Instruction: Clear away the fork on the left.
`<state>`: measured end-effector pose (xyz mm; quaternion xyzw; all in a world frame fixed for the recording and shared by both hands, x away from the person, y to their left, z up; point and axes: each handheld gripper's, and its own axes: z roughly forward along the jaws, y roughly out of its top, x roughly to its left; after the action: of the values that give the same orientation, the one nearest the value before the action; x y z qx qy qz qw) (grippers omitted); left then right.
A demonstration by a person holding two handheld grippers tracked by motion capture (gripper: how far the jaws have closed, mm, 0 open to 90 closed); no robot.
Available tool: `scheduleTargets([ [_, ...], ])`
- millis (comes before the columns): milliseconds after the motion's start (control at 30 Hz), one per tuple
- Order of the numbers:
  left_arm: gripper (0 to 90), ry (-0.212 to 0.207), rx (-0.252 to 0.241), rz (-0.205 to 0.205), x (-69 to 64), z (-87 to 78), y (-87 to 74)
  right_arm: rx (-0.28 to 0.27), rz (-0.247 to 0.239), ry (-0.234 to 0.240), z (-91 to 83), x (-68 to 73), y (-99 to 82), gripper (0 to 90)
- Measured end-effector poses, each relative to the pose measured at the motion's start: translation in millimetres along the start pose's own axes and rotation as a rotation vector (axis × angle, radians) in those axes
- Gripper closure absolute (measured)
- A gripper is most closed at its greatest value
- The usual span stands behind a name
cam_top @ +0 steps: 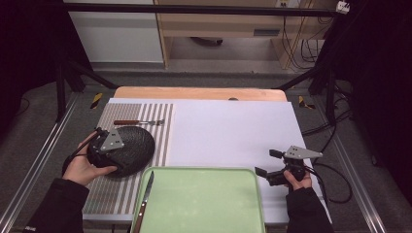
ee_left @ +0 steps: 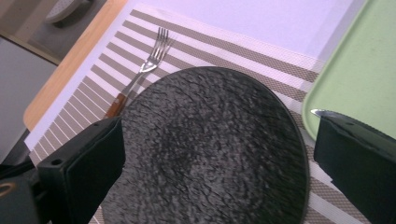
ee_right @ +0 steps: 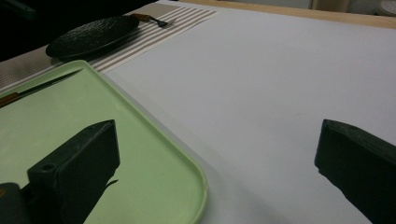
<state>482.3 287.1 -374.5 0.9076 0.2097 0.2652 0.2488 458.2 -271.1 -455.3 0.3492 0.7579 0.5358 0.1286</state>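
Two tools are seen at the near edge of the counter, and the left tool (cam_top: 108, 145) is much the nearer to the black plate (cam_top: 130, 148), which lies on the striped placemat (cam_top: 160, 121) toward the counter's left edge. The plate sits directly ahead of and below that tool, whose jaws are spread wide to either side of it; whether its rim is already touched cannot be told from the left gripper view. The plate is seen as round, matte, shallow and rough-textured. A fork (ee_left: 144, 70) is laid just beyond it, pointing toward the counter's right edge. The right tool (cam_top: 272, 165) is held open and empty beside the green tray (cam_top: 204, 204), where a knife (cam_top: 145, 201) lies.
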Motion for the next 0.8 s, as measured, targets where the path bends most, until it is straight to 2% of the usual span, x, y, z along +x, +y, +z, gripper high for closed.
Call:
scheduleTargets([
  [33, 1.7, 0.007, 0.005, 0.016, 3.9, 1.2, 1.1, -0.001, 0.000, 0.001, 0.0, -0.2, 0.1, 0.3],
  [233, 1.7, 0.034, 0.035, 0.039, 15.9, 6.2, 3.5, 0.002, -0.001, -0.001, 0.2, 0.0, -0.1, 0.3],
  [367, 1.8, 0.056, 0.036, 0.062, 24.1, 8.9, 3.5, 0.000, -0.001, 0.000, 0.6, -0.4, -0.3, 0.3],
  [433, 2.9, 0.054, 0.034, 0.071, 28.1, 10.9, 2.1, 0.004, 0.000, 0.001, 1.0, -0.2, -0.5, 0.3],
  [600, 4.1, 0.085, 0.072, 0.094, 33.9, 15.1, -1.0, 0.002, -0.001, 0.000, 0.5, -0.3, -0.3, 0.3],
  [633, 4.3, 0.103, 0.089, 0.107, 37.2, 17.2, -2.4, 0.001, 0.000, 0.000, 0.6, -0.3, -0.4, 0.3],
  [733, 4.3, 0.110, 0.099, 0.104, 41.1, 19.6, -3.7, 0.004, 0.000, 0.000, 1.0, -0.1, -0.5, 0.3],
  [800, 4.3, 0.133, 0.108, 0.120, 46.8, 23.6, -5.1, 0.004, -0.003, 0.000, 1.0, -0.3, -0.6, 0.3],
])
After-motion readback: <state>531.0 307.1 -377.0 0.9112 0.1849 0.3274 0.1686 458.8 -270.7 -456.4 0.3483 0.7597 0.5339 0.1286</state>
